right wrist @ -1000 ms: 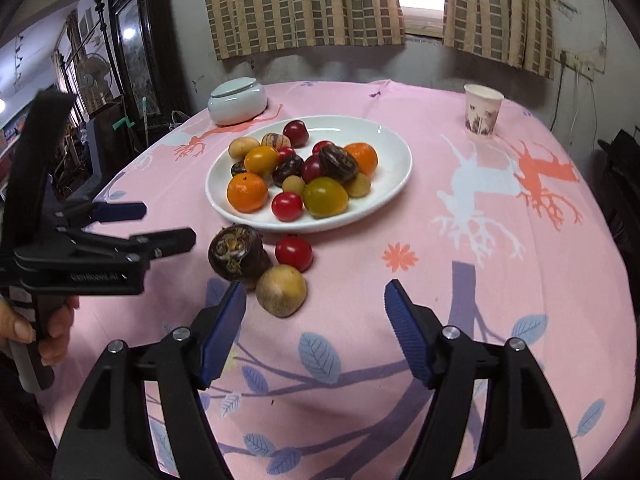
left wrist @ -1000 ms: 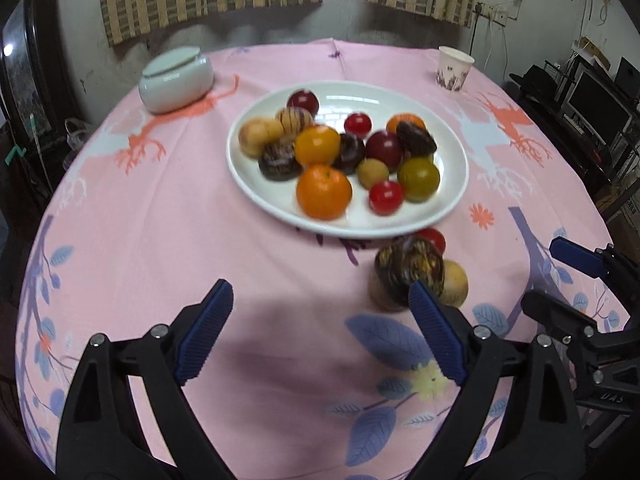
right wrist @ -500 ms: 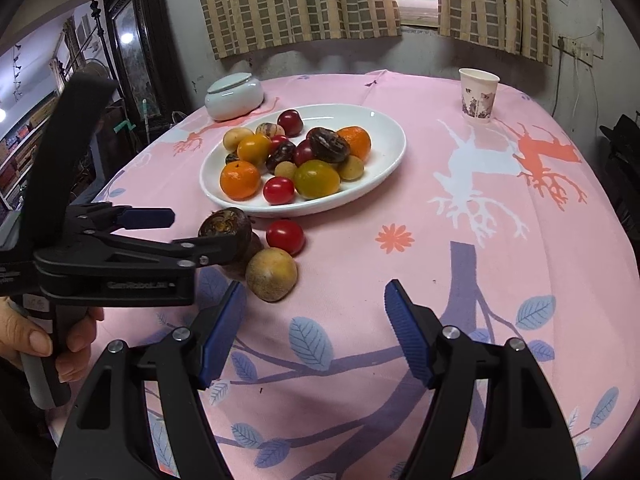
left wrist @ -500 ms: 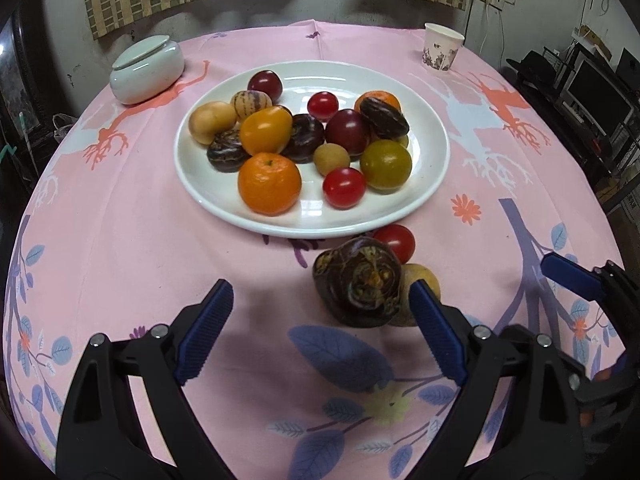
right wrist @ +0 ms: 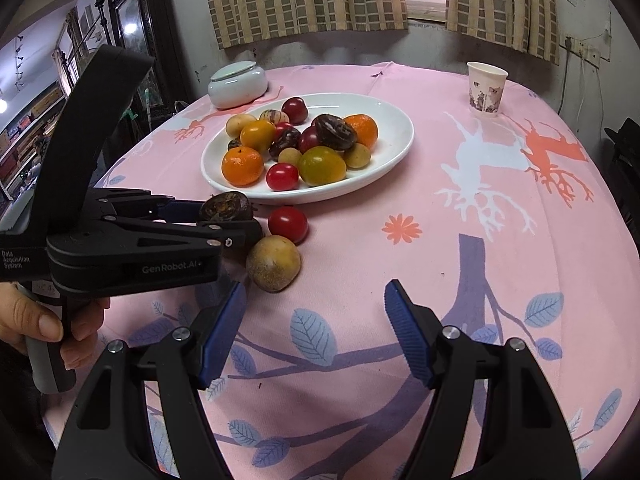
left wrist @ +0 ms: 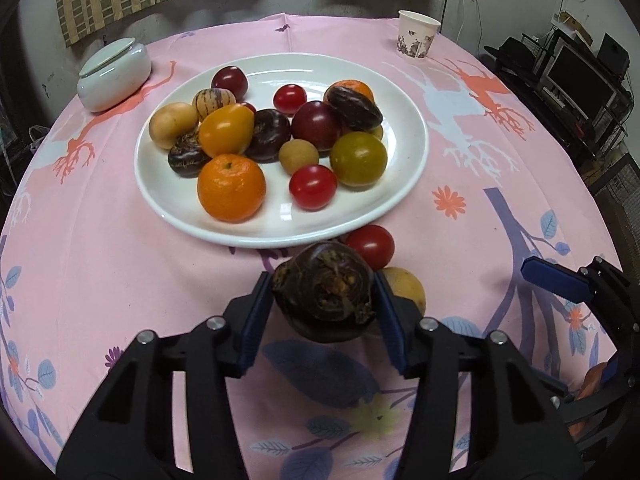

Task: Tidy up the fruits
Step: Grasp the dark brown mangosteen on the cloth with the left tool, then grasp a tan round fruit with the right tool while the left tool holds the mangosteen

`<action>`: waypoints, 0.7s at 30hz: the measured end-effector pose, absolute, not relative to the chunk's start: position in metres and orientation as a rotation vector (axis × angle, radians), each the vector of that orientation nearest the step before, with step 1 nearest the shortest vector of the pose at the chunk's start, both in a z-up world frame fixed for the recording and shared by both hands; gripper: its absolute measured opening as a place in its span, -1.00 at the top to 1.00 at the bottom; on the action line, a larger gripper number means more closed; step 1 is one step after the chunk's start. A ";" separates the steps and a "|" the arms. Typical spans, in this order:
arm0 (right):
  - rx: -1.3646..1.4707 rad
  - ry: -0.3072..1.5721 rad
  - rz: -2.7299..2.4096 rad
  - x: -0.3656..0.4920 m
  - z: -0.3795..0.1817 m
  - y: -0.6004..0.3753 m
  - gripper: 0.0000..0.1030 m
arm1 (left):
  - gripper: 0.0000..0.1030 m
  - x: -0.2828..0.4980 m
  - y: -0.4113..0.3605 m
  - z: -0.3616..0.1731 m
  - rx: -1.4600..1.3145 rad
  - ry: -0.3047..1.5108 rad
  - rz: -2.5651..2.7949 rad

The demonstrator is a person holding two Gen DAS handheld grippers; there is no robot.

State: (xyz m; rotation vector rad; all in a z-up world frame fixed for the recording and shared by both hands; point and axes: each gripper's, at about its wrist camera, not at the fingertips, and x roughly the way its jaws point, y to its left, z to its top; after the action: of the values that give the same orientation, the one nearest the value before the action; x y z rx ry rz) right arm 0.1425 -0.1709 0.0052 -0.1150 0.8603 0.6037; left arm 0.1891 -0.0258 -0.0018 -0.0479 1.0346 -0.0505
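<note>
Legible text, right wrist view only. Left gripper (right wrist: pixel 236 226) body: side face printed "GenRobot.AI" in pale letters. Same body, rear edge by the hand: small three-line print "Data Acquisition System". Left wrist view: no readable text. Paper cup (right wrist: pixel 486 88): pattern, no lettering legible.

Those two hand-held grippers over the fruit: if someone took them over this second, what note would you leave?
Left hand-held gripper: shut on the dark knobbly fruit, low over the cloth just in front of the white plate.
Right hand-held gripper: open, holding nothing, over the tablecloth.
Done: most fruit sits on the plate.
Left: plate the held fruit, then the red tomato and the tan round fruit on the cloth beside the plate.
</note>
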 end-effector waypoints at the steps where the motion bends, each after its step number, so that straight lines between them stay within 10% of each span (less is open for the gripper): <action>1: -0.118 0.860 0.604 0.142 0.005 -0.170 -0.40 | -0.16 0.189 -0.025 -0.002 -0.045 1.032 -0.040; 21: -0.169 0.888 0.610 0.143 -0.009 -0.162 -0.40 | 0.04 0.146 -0.014 0.024 -0.071 0.954 -0.103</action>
State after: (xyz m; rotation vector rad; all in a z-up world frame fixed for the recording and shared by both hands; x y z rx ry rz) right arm 0.1434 -0.1617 -0.0091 -0.1692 0.8879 0.6101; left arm 0.1464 -0.0142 0.0237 -0.0708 0.9535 -0.1033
